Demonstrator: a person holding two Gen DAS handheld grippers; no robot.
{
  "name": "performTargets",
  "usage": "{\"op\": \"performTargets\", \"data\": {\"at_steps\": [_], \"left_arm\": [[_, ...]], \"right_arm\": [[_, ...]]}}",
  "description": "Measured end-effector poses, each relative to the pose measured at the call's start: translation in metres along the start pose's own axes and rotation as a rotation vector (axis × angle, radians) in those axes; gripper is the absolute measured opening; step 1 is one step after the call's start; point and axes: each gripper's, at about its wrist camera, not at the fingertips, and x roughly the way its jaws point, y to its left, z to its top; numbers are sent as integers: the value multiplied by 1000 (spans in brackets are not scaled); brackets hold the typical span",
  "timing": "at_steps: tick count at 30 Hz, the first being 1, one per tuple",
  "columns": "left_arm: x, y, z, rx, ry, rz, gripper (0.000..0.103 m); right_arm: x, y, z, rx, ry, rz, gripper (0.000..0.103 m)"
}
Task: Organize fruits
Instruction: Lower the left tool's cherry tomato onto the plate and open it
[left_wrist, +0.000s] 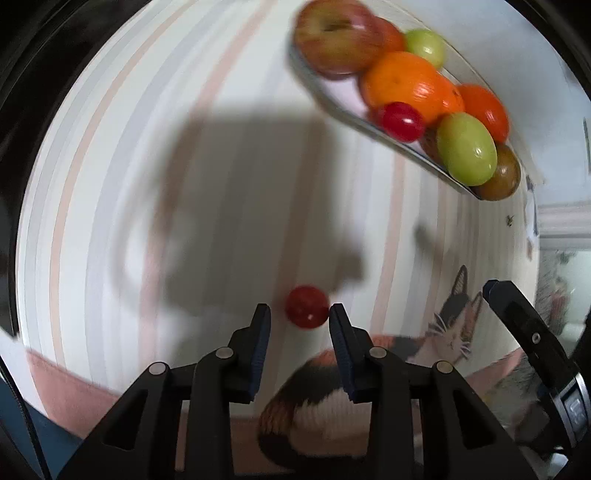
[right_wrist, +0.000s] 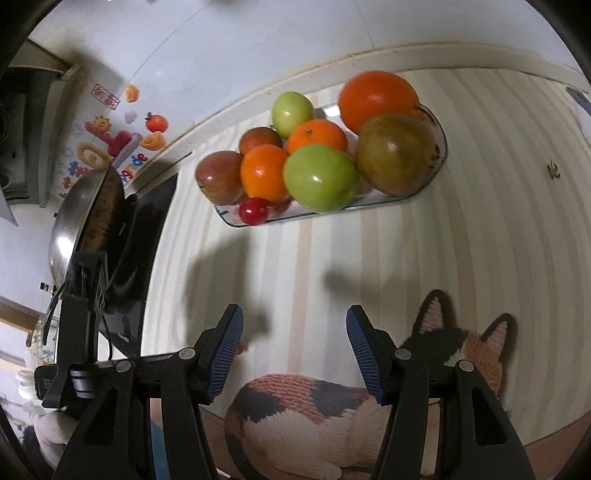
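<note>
Now the left gripper stands narrowly apart around a cherry tomato, away from the tray; next, carry it there; right gripper gapes empty.

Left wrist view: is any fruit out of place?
Yes. One small red cherry tomato sits loose on the striped tablecloth between the left gripper fingertips, apart from the glass tray holding the other fruit.
</note>
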Motion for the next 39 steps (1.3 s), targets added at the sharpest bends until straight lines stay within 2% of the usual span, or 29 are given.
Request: {"op": "performTargets", "data": {"at_steps": [2,4,5,9,11,13,16,18,22,29,30,33,34,35,37,39], "left_arm": [[9,-12,4,43,1,21,29],[10,-24,4,104,-35,62,28],[13,-30,3,135,-33,81,24],[11,-40,2,177,-66,115,24],[-4,-42,6,155,-106,83,23],[-29,-46,15,141,-180,50,24],[-58,-49,44,113,-271,0,24],[-65,-46,66,85,-295,-10,24],[-58,-40,93,43,-288,-19,24],[-51,-43,109,21,-257,6,26],[-52,-42,108,14,-260,10,28],[-61,-41,106,1,-274,5,52],[-65,-41,105,3,-284,15,68],[-69,-41,102,9,-292,35,79],[-77,-46,93,28,-313,74,84],[-83,-52,81,55,-333,121,86]], "right_arm": [[0,-3,1,3,-6,-12,61],[-2,-5,3,9,-18,-24,61],[-3,-6,4,12,-21,-26,61],[-7,-7,6,12,-37,-39,61],[-8,-8,7,16,-40,-39,61],[-9,-9,8,18,-45,-40,61],[-10,-11,10,27,-51,-40,61],[-9,-11,13,38,-55,-35,61],[-13,-8,22,35,-80,-37,61],[-29,-11,31,52,-127,-29,61],[-30,-15,32,59,-130,-29,61],[-35,-24,37,89,-132,-32,61],[-36,-27,39,99,-134,-34,61],[-38,-29,41,103,-134,-42,61],[-39,-27,48,80,-112,-80,65],[-42,-20,52,44,-105,-137,88]]}}
